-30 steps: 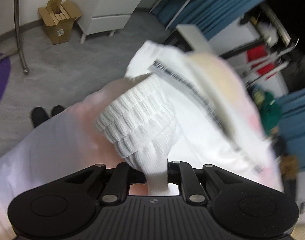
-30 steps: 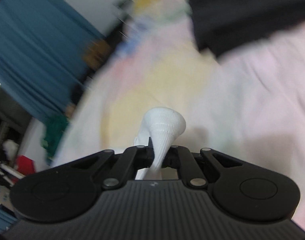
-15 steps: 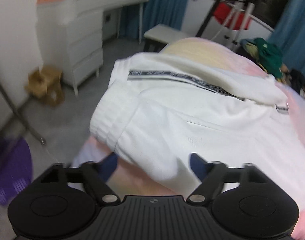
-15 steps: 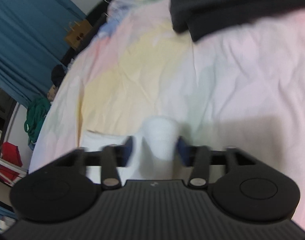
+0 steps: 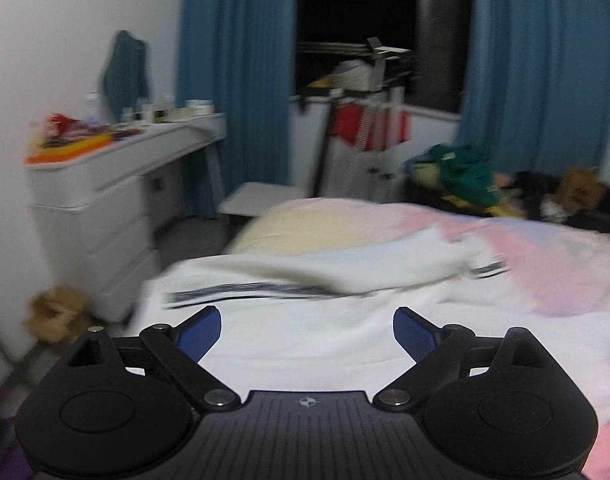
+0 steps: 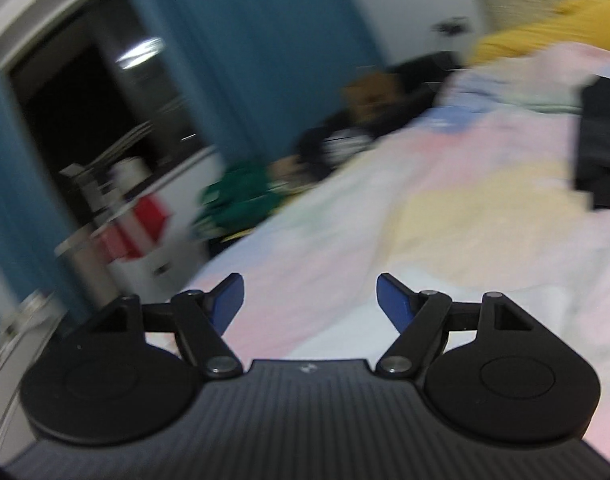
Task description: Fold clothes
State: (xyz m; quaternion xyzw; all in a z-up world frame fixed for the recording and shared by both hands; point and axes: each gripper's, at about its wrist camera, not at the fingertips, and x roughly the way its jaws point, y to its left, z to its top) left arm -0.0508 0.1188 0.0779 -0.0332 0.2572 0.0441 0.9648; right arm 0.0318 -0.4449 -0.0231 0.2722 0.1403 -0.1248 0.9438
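Observation:
A white garment (image 5: 305, 300) with a black-and-white patterned band lies spread on the pastel bedsheet (image 5: 545, 264), blurred by motion. Just above its near part my left gripper (image 5: 307, 330) is open, nothing between its blue pads (image 5: 201, 330). In the right wrist view my right gripper (image 6: 309, 300) is also open and empty over the pastel bedsheet (image 6: 445, 208); the white garment does not show clearly there. A dark folded garment (image 6: 601, 148) lies on the bed at the far right.
A white dresser (image 5: 105, 216) with clutter on top stands left of the bed, a cardboard box (image 5: 57, 312) on the floor beside it. Blue curtains (image 5: 241, 80), a drying rack (image 5: 365, 120) with red cloth, and a green clothes pile (image 5: 465, 172) lie beyond the bed. A yellow pillow (image 6: 545, 24) sits at the head.
Both grippers have let go of the white garment and opened wide. The garment now lies on the bed, and both grippers have lifted and tilted up toward the room.

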